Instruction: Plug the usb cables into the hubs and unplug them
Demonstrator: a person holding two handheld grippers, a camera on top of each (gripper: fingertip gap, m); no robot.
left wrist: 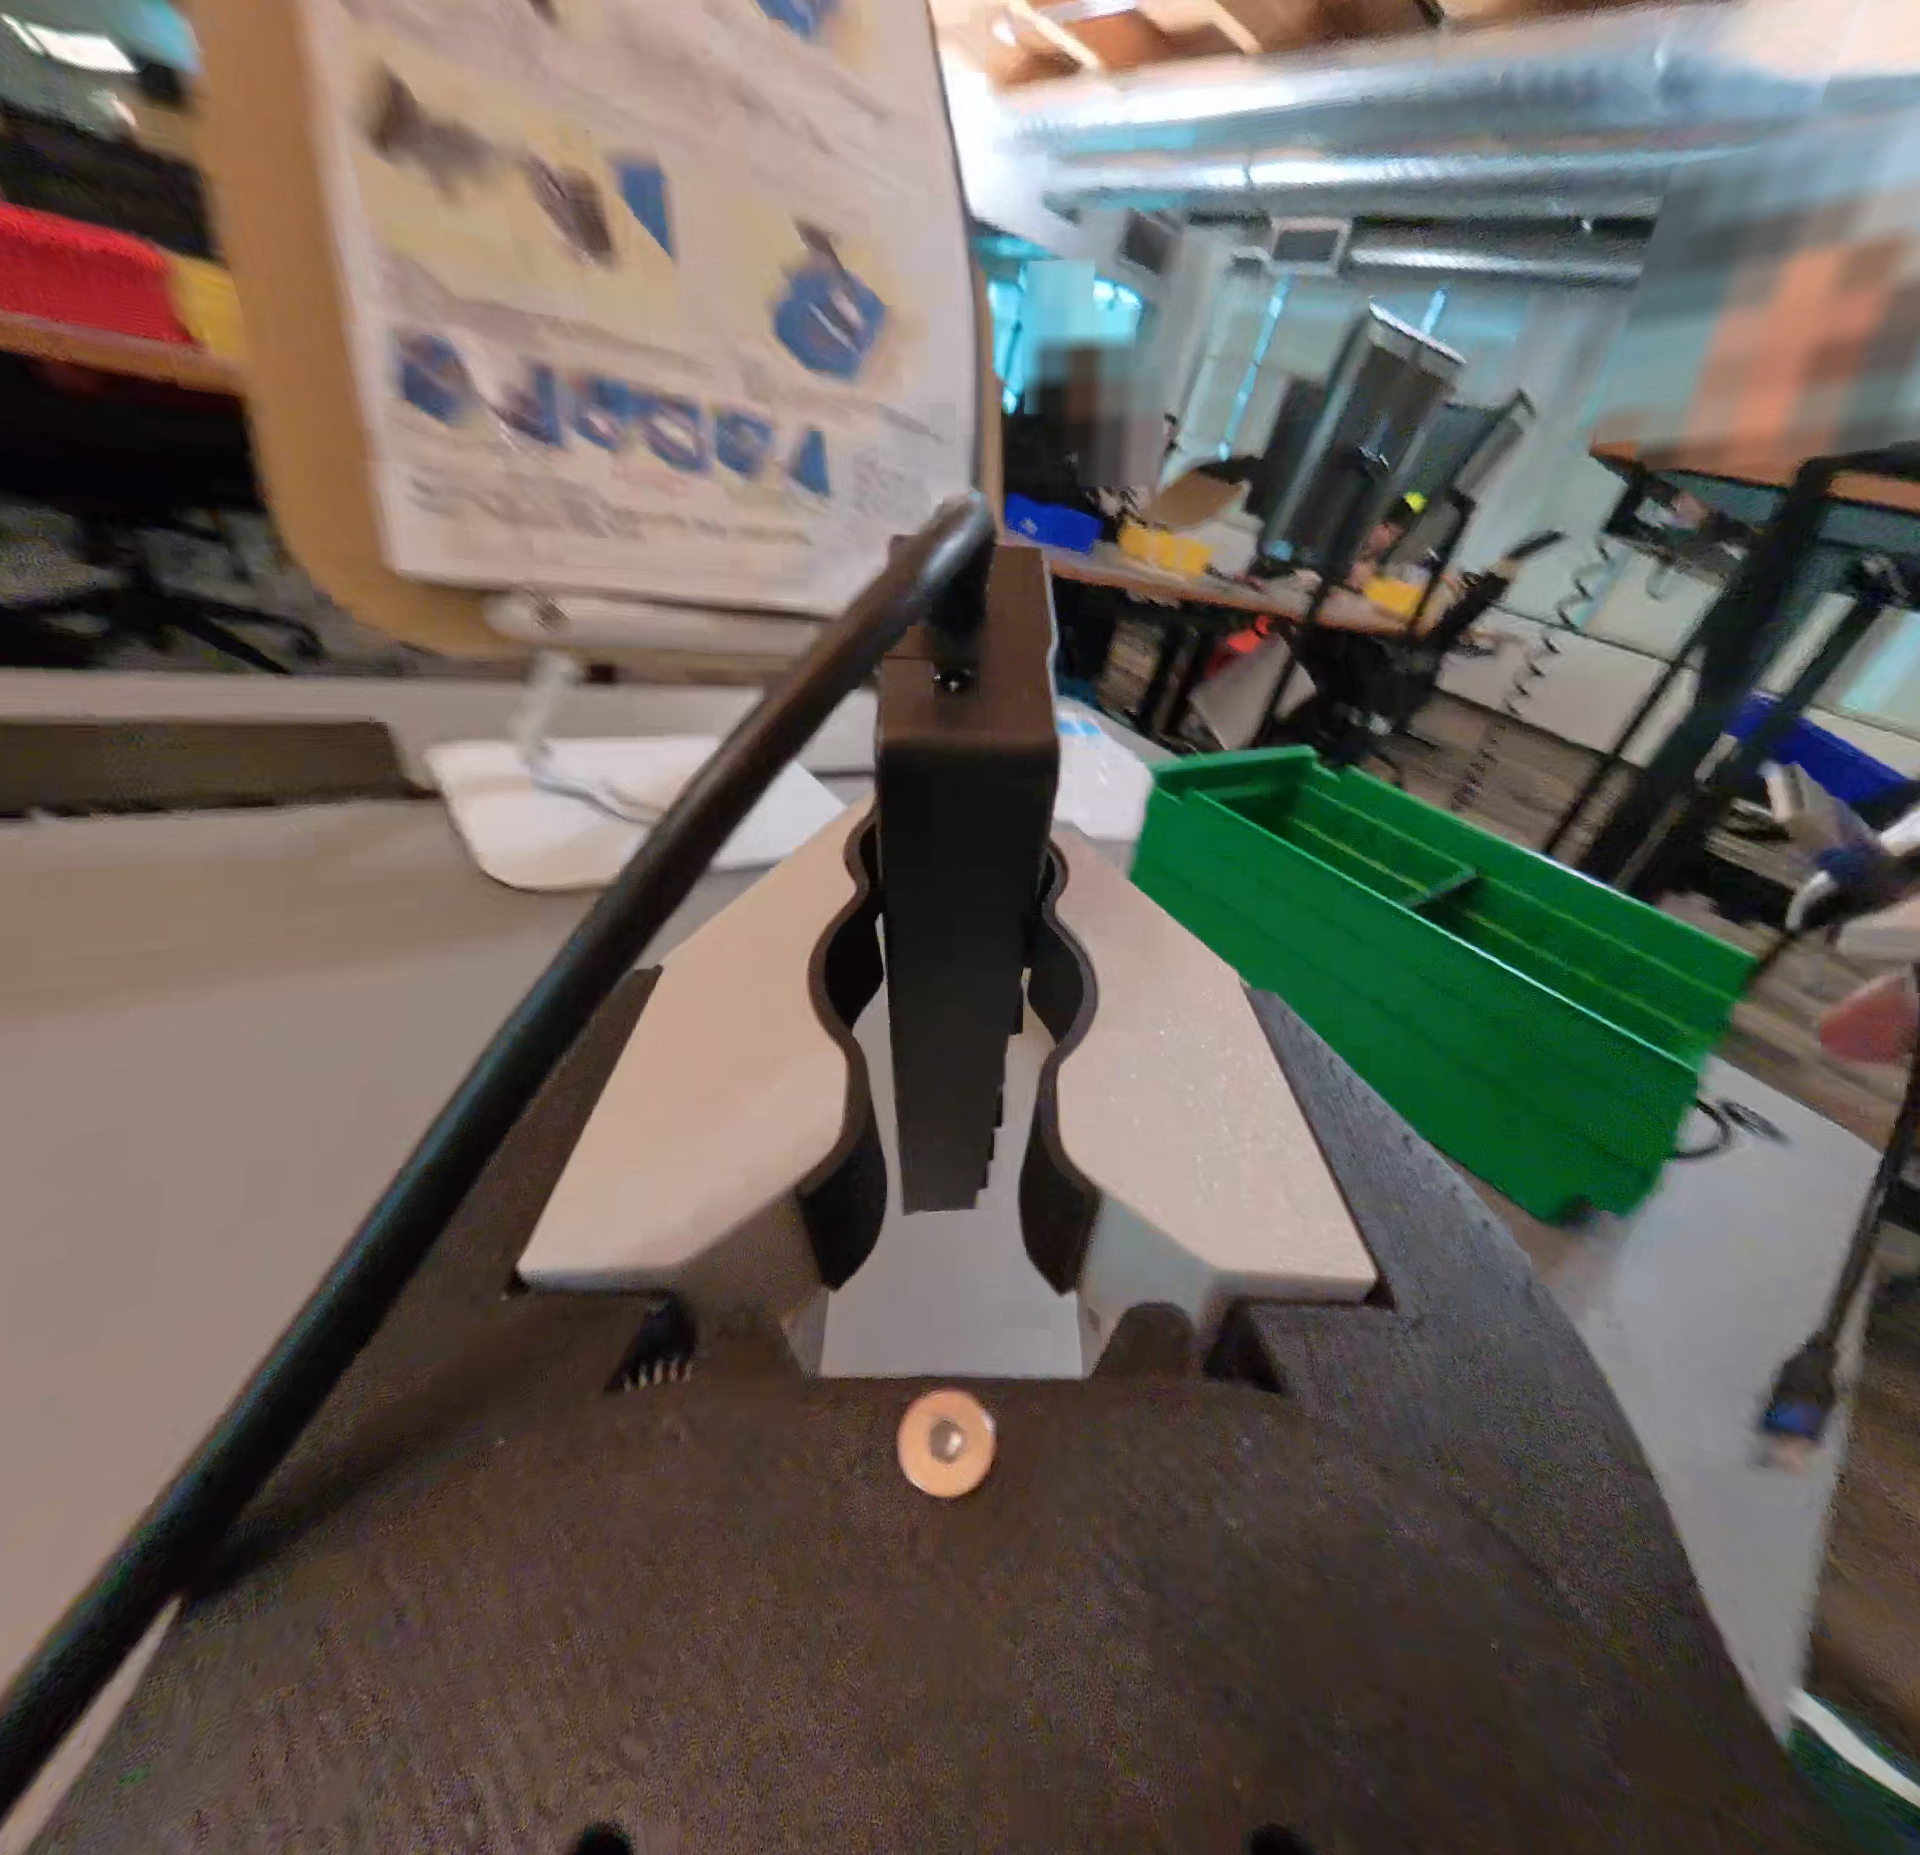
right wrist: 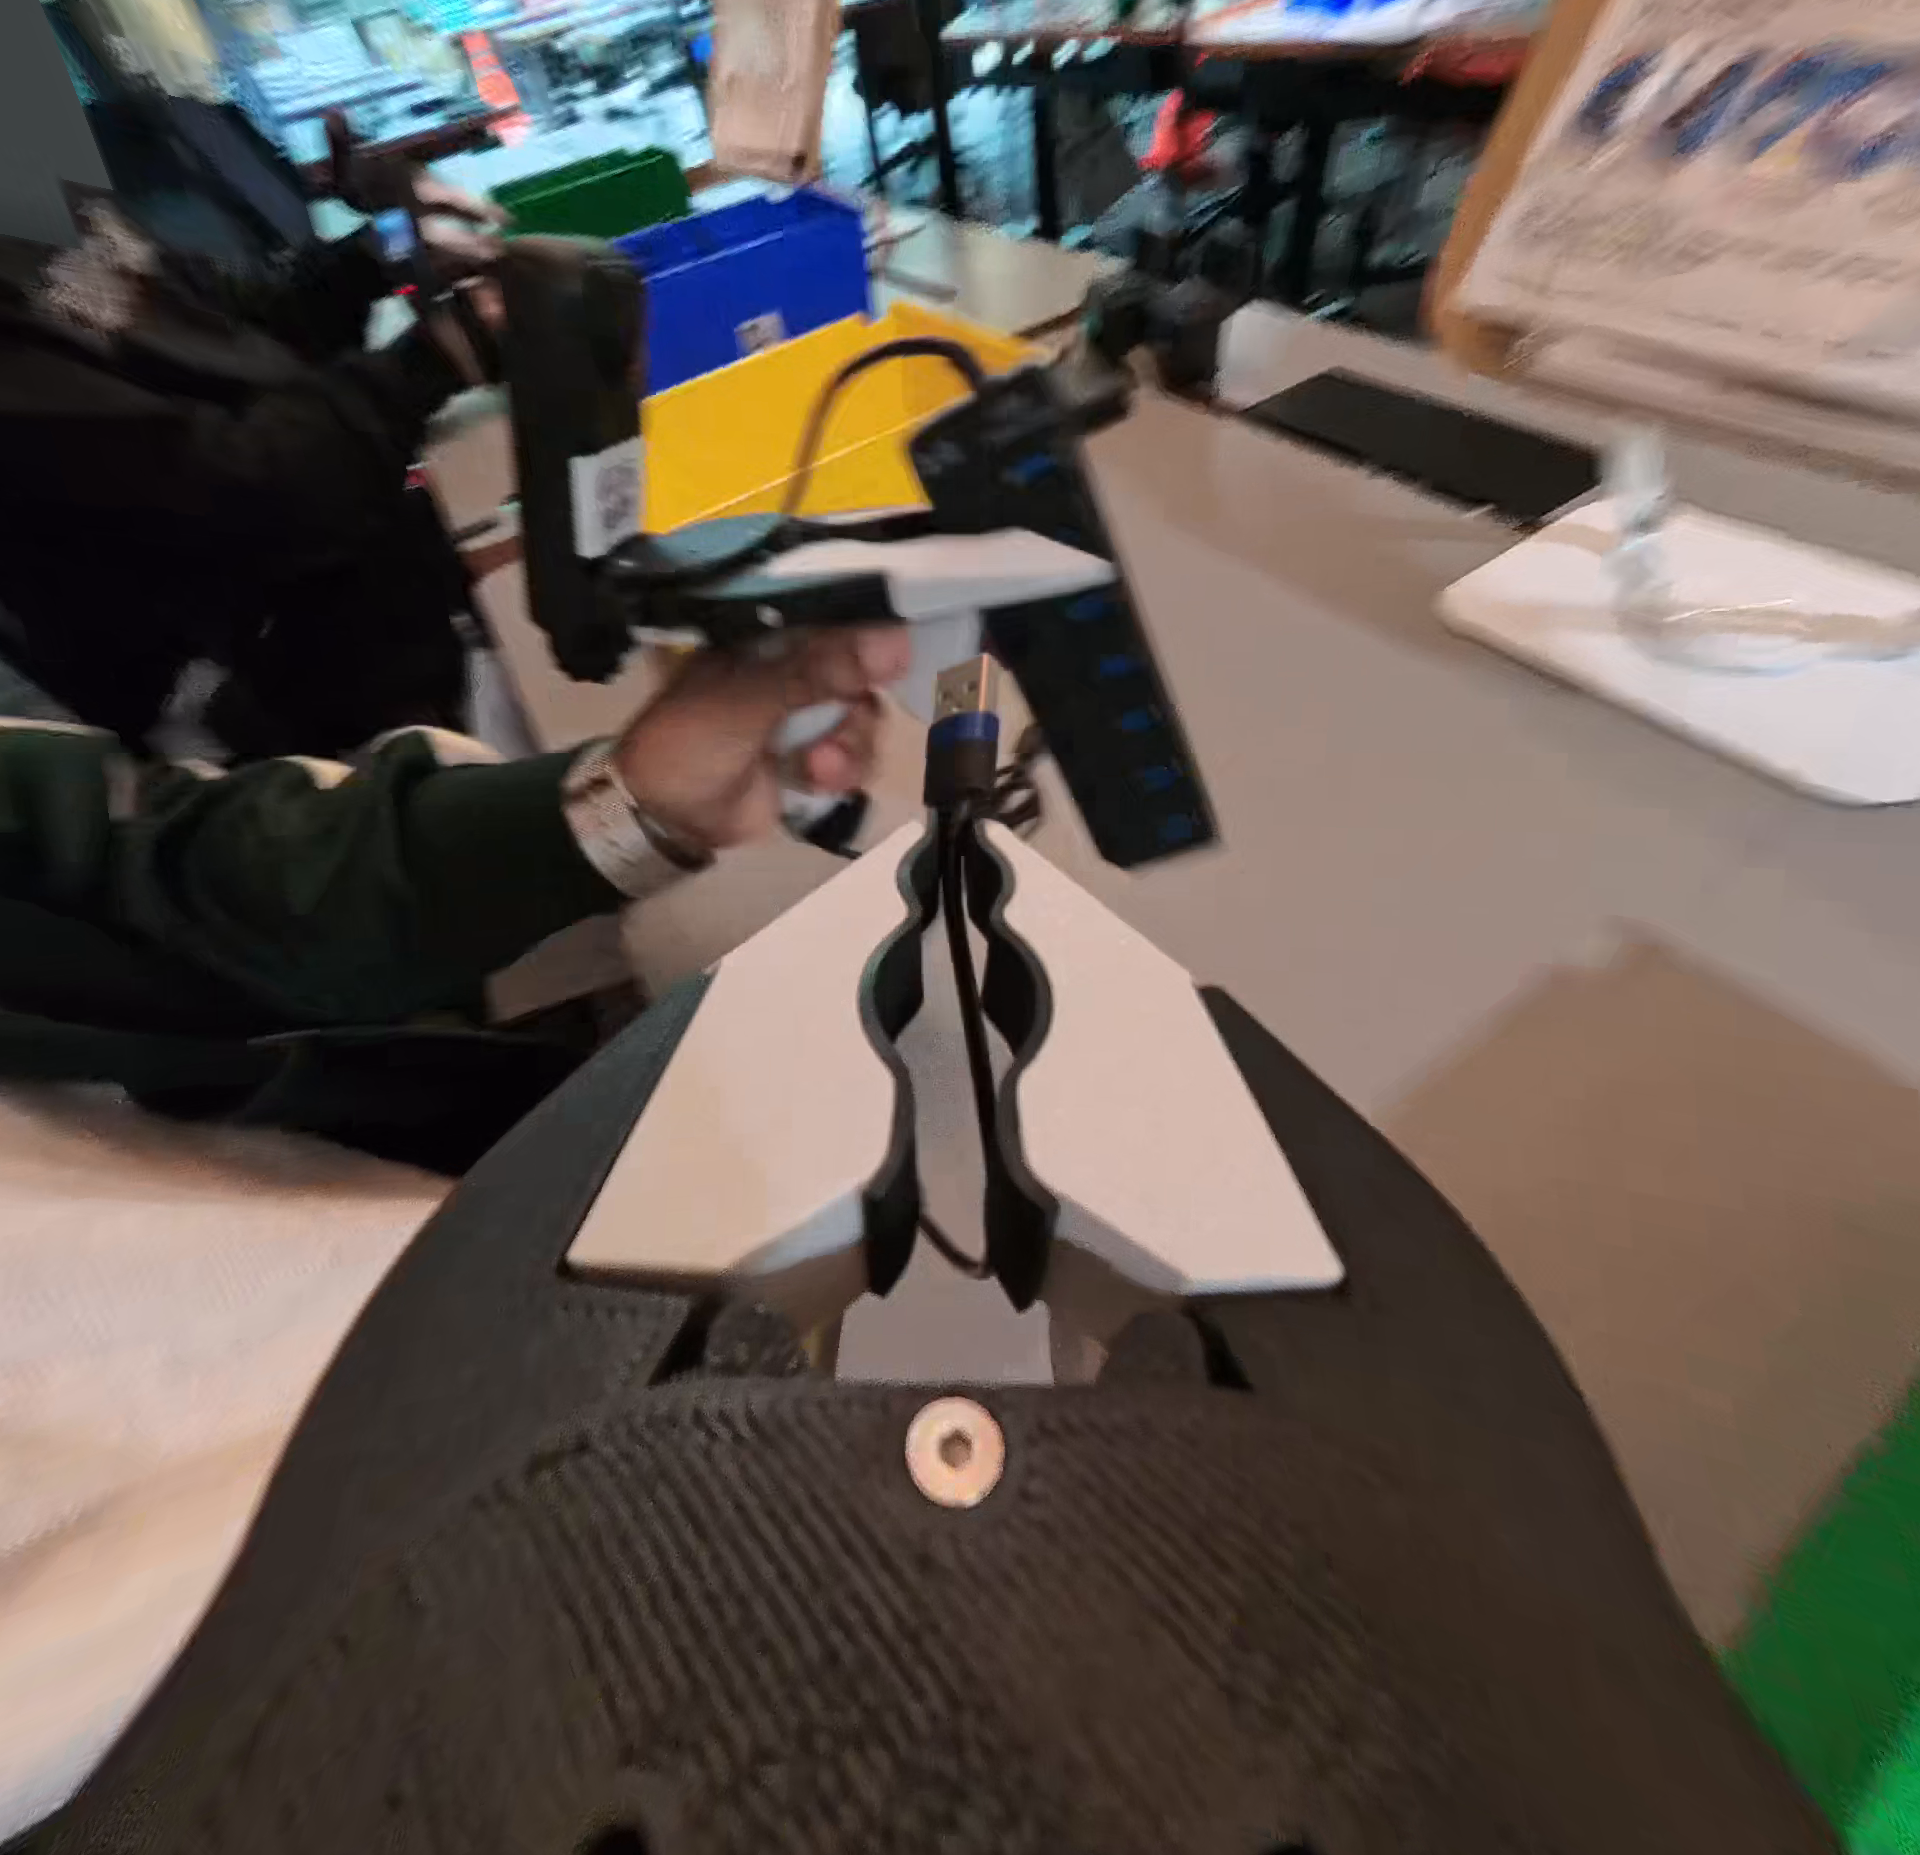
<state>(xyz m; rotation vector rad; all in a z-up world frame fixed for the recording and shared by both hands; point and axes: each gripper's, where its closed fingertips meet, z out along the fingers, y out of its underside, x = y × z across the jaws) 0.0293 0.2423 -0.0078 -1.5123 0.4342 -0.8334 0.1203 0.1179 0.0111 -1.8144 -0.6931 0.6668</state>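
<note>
Left tool [left wrist: 961, 849] clamps slab-shaped black hub [left wrist: 961, 870] | right tool [right wrist: 958, 849] pinches thin cable [right wrist: 966, 1026] (metal plug [right wrist: 964, 725])

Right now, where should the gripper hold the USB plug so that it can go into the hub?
Probably on the black moulded housing behind the blue band of the USB plug, pinched from both sides with the metal tip left free. The right gripper seems to pinch the cable just behind it; the hub is ahead.

Bright indoor light; motion-blurred backgrounds, fisheye-warped edges

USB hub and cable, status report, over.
Left gripper shut on hub. Right gripper shut on USB cable, plug short of hub, unplugged. Path clear.
</note>
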